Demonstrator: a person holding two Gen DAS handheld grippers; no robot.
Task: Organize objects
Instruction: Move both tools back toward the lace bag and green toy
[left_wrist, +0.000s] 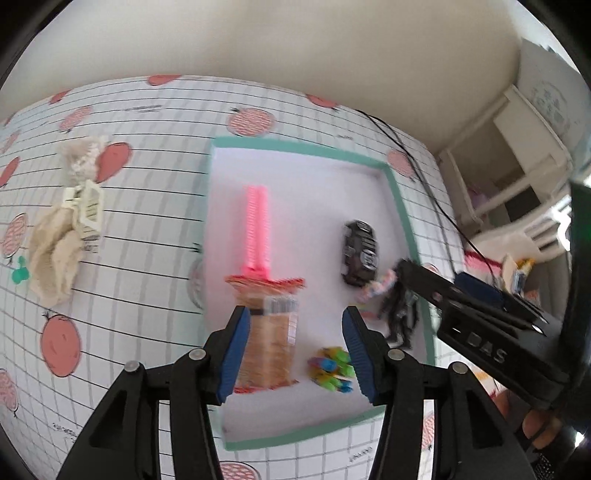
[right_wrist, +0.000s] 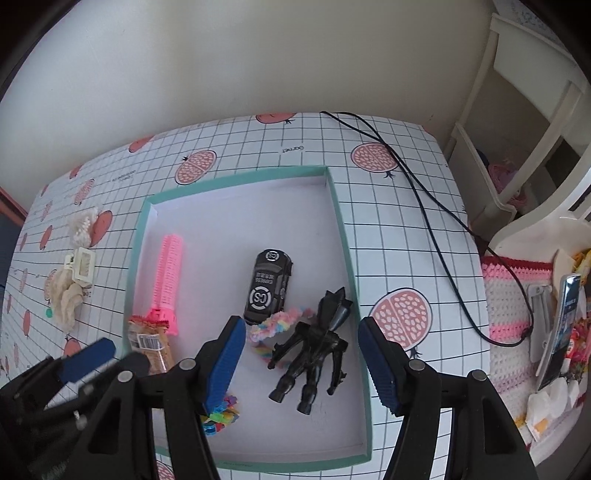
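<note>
A shallow box with a teal rim lies on the gridded tablecloth. Inside it are a pink hair roller, a snack packet, a black toy car, a black figurine, a pastel hair tie and colourful clips. My left gripper hovers open over the snack packet, which lies flat by its left finger. My right gripper stands open above the figurine and touches nothing. Each gripper shows at the edge of the other's view.
Left of the box lie a cream scrunchie, a fluffy white piece and a white claw clip. A black cable runs across the table's right side. White shelving and a phone on a stand are to the right.
</note>
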